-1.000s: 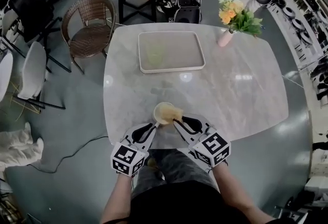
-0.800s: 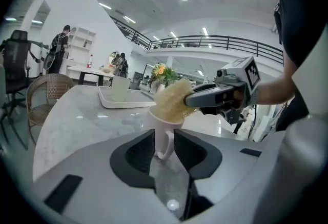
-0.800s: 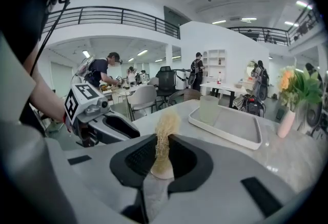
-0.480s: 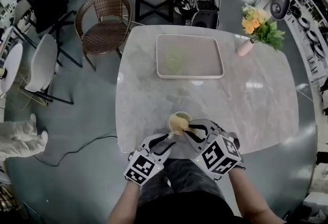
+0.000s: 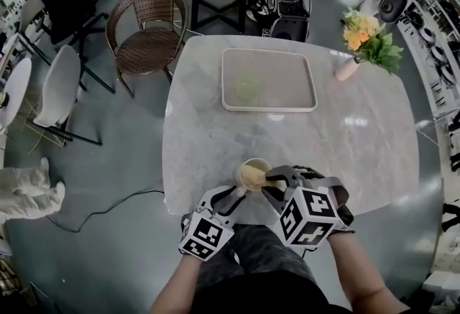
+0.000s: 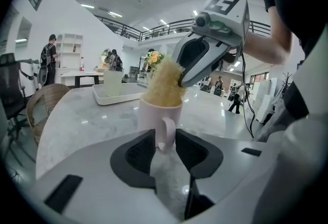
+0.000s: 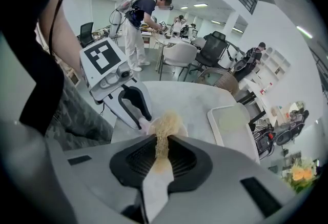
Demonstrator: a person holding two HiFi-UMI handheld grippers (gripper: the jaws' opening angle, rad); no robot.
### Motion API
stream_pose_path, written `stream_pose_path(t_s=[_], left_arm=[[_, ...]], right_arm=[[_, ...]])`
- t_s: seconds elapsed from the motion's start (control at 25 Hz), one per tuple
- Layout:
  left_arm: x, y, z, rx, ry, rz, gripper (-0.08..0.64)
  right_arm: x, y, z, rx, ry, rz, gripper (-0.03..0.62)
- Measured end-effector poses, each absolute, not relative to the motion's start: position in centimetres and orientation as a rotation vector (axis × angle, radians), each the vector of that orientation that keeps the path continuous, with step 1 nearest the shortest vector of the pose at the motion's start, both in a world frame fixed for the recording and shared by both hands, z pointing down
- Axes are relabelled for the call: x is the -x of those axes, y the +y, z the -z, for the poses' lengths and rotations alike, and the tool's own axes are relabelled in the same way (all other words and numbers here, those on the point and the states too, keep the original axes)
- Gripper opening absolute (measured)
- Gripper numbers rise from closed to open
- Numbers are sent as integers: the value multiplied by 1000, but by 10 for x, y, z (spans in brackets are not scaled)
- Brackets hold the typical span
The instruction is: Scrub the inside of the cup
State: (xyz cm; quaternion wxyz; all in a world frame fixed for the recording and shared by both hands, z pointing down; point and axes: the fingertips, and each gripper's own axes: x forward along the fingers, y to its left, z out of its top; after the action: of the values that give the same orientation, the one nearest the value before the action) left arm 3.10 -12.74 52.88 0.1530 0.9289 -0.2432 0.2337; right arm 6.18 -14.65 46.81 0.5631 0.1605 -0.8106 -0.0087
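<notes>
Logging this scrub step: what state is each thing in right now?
cup: upright on the table, scrubber in it.
scrubber: clamped, reaching into the cup.
left gripper: jaws just opened, cup handle between them, unpressed.
right gripper: shut on the scrubber.
green glass: upright on the tray.
vase: upright, holding flowers.

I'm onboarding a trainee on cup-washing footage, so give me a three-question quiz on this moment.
1. True or false: the right tongs are empty.
2. What stands between the left tongs? A) nothing B) the handle of the cup C) a spoon
3. Fill in: the cup stands on the ___.
Key: 1 false, they are shut on the yellow scrubber that reaches into the cup. 2 B; those tongs have just been opening and stand apart around the handle. 3 table.
</notes>
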Motion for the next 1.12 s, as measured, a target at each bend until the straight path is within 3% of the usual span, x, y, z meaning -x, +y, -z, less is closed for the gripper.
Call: stream_pose_path(t_s=[0.2,0.88,1.12], left_arm=[[-29,-129,-528,-2699,-717,-695,67],[-32,-126,-527,-2730,-677,-723,60],[-33,-125,-527,-2718,-692,-727,58]], right_arm=[[-57,-144,-474,-260,-1832,35,63],[-58,-170,-530,-43,-1507,436,63],[-59,-166,-535,-1,-1524,278,63]])
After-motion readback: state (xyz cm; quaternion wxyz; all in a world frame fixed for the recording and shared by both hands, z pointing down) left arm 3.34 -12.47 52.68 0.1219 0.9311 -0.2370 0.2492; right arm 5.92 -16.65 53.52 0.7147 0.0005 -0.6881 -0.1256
